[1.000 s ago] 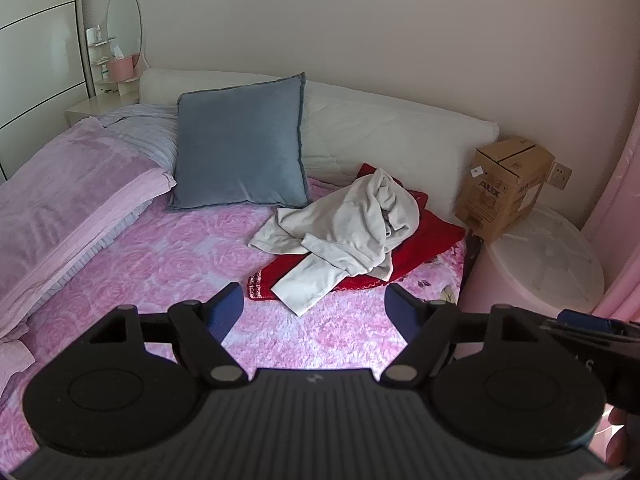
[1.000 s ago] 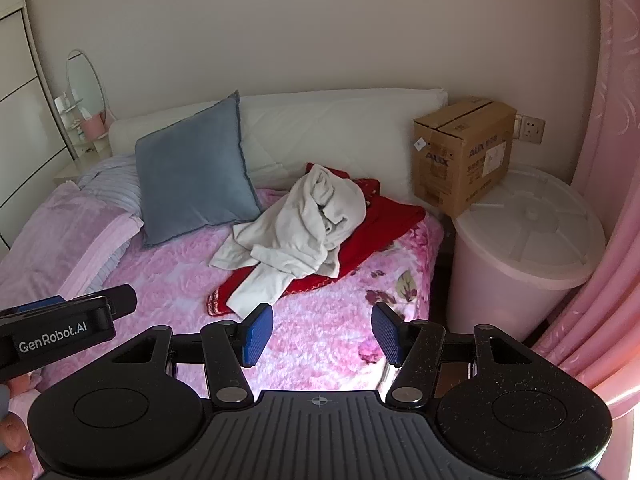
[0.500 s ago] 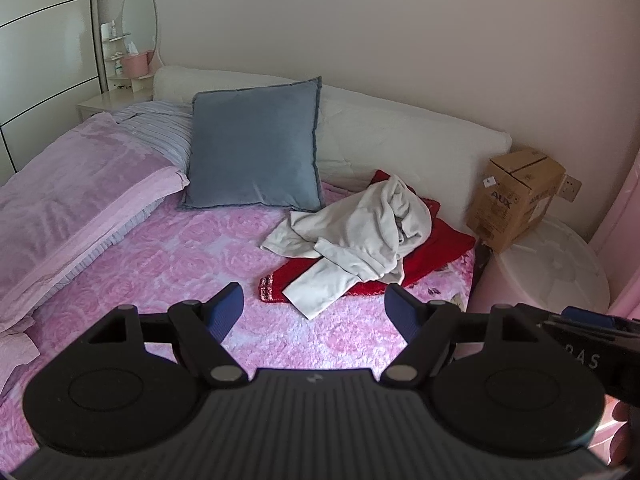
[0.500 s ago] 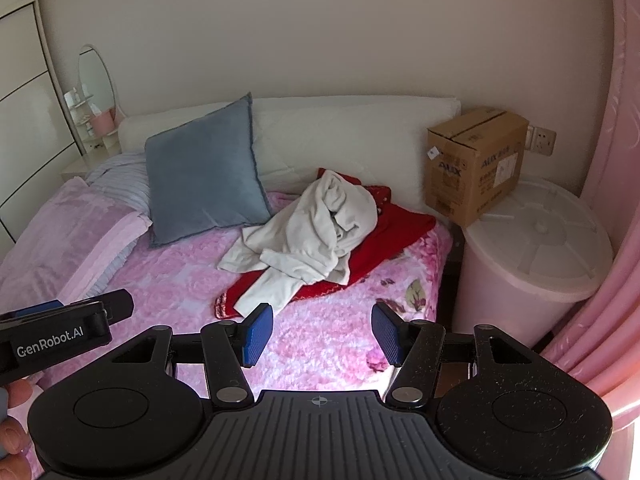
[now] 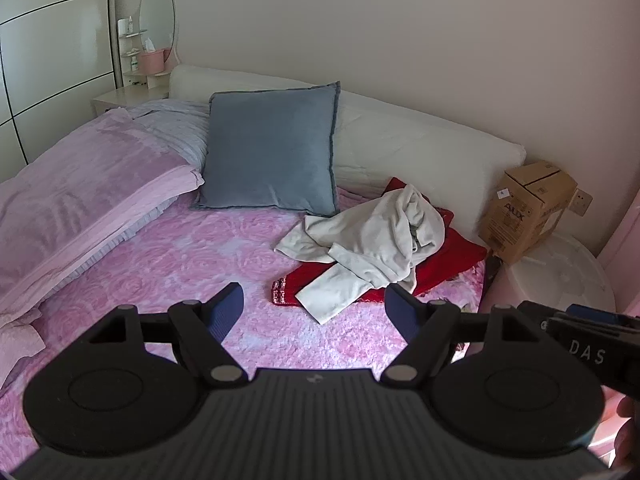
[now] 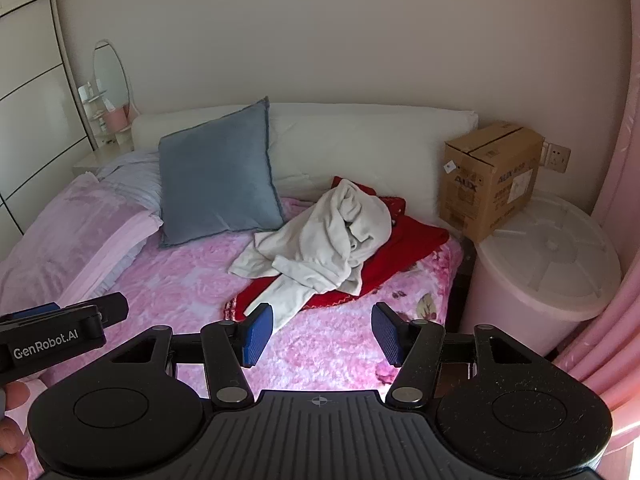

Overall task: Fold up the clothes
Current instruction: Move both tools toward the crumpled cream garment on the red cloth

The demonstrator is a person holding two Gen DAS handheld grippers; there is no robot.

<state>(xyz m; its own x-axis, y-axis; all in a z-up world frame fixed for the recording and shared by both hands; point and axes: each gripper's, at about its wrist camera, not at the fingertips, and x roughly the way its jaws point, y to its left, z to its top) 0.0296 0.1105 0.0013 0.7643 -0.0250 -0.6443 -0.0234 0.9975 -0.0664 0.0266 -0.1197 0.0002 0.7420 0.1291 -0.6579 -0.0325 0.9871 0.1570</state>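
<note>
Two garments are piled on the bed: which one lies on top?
The cream-white garment lies on top, crumpled, one sleeve trailing toward the camera. The red garment is spread flat beneath it on the pink bedspread.

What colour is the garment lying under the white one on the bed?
Red garment, with a patterned hem; clearest in the right wrist view.

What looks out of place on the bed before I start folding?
The white garment lies crumpled in a heap on top of the red garment, near the headboard. A cardboard box sits tilted, half overhanging the pink bin's lid.
</note>
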